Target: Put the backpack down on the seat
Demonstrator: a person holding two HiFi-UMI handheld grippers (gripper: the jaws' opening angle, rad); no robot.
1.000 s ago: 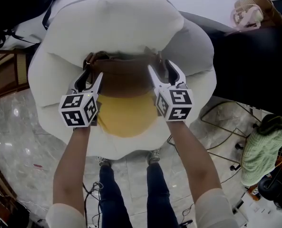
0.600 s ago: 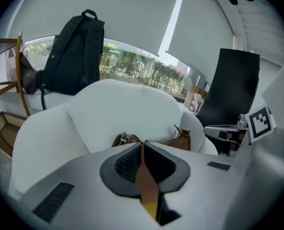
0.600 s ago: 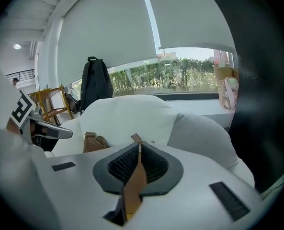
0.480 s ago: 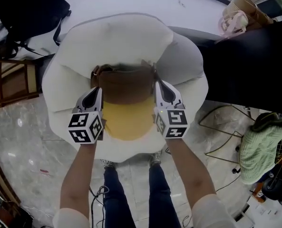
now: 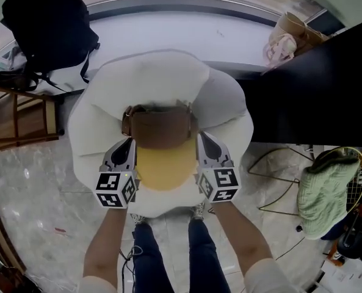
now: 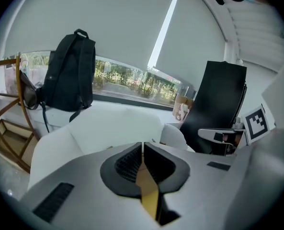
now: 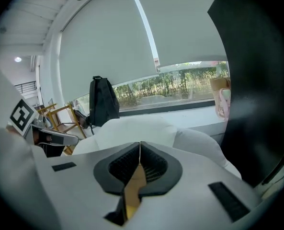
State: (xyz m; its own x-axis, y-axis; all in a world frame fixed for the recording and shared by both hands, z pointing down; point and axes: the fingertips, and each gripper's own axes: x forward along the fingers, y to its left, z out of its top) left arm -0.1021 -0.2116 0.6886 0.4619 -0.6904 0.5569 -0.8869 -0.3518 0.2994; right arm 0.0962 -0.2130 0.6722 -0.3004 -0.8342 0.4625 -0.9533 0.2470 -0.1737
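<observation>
Both my claws are pinched shut on the backpack (image 5: pixel 161 152), a bag with a brown top and a yellow lower half: the left claw (image 5: pixel 129 143) grips its left edge and the right claw (image 5: pixel 202 137) its right edge. In the left gripper view the 2 ribbed black pads (image 6: pixel 128 163) meet with a thin tan-yellow fold of the bag between them. The right gripper view shows the same, and that claw's jaws have just been closing. From the head view the backpack lies over the middle of the seat (image 5: pixel 150 78), a puffy white armchair, brown top toward the chair back. I cannot tell whether it rests on the cushion or hangs just above it. My 2 bare forearms reach in from below, and my legs (image 5: pixel 168 255) in blue jeans stand on the pale marble floor (image 5: pixel 28 194) just in front of the chair. Behind the chair runs a white window ledge (image 5: pixel 168 18), with a black rucksack (image 5: pixel 49 26) at its left end and a tan paper bag (image 5: pixel 289 34) at its right. A wooden chair (image 5: pixel 16 118) stands left of the armchair, and a green cloth (image 5: pixel 321 191) is draped over a wire frame at the right.
</observation>
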